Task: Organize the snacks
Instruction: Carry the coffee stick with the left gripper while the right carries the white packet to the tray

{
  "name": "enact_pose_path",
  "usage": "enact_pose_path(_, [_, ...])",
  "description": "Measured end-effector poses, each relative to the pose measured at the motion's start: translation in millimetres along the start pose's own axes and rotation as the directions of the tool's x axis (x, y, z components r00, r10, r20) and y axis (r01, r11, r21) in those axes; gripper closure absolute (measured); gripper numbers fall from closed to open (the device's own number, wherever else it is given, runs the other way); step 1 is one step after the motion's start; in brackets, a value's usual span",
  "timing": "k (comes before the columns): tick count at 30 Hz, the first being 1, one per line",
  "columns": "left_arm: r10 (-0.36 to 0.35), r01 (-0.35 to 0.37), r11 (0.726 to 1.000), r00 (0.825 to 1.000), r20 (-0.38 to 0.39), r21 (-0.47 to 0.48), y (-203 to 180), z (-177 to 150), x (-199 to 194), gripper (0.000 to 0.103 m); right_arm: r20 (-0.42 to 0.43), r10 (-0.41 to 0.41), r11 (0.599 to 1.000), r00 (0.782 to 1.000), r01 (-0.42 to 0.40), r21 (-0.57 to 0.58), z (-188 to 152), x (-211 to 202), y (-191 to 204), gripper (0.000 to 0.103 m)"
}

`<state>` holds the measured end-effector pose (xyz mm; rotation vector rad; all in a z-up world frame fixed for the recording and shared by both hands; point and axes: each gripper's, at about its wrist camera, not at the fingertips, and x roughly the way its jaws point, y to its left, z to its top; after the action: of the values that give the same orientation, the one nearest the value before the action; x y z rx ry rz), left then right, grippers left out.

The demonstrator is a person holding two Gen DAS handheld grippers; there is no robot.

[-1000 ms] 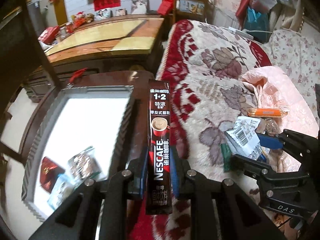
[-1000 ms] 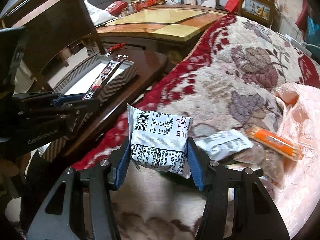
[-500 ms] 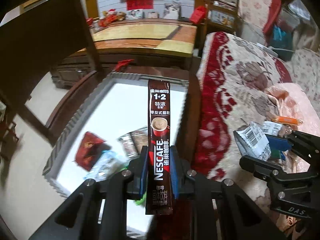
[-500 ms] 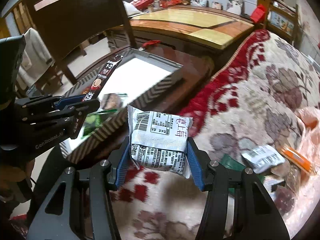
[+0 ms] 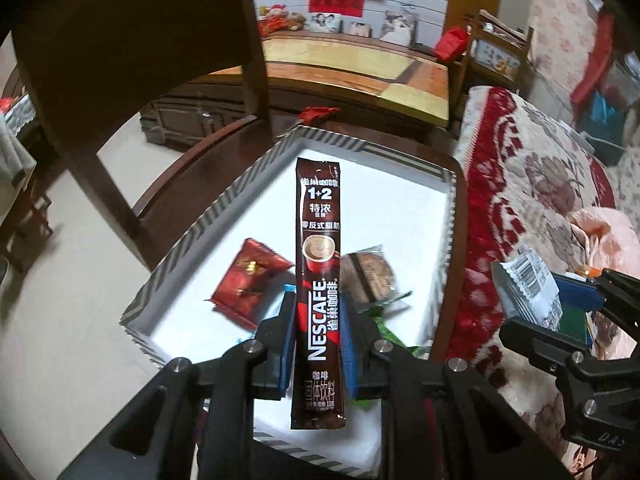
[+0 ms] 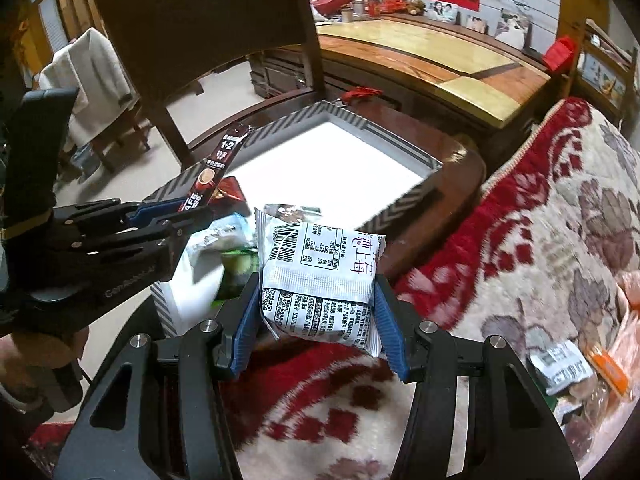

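Left wrist view: the left claw (image 5: 318, 334) is clamped on a Nescafé coffee stick (image 5: 319, 240), gripping its lower half so the stick stands up along the fingers, above the white box (image 5: 400, 152) with the striped rim that sits on a dark wooden tabletop (image 5: 224, 136). Inside the box lie a red packet (image 5: 250, 278), a brown wrapped snack (image 5: 368, 272) and some green wrapping partly hidden by the claw. So the sorting looks partly done: several snacks are in, and this stick seems ready to be dropped. At the right edge the right claw (image 5: 560, 300) shows with a white packet (image 5: 524, 288) between its fingers, over the flowered blanket (image 5: 540, 184).

Right wrist view: the right claw (image 6: 318, 312) is closed on the white packet (image 6: 320, 280), squeezing its sides, at the near edge of the box (image 6: 400, 200). The left claw (image 6: 172, 216) holds the stick (image 6: 218, 172) over the box's left side. On the blanket (image 6: 540, 220), lower right, more snacks are left: a white wrapper (image 6: 560, 368) and an orange bar (image 6: 610, 368), near each other.
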<state>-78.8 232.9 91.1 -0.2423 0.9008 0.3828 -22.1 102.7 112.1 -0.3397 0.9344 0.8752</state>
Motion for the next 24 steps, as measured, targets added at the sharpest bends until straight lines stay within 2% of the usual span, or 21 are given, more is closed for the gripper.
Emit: enact_pose_path(24, [0.031, -0.034, 0.996, 0.999, -0.038, -0.08, 35.1, -0.9, 21.4, 0.081, -0.061, 0.046, 0.996, 0.997, -0.051, -0.079, 26.9, 45.1, 38.5, 0.05])
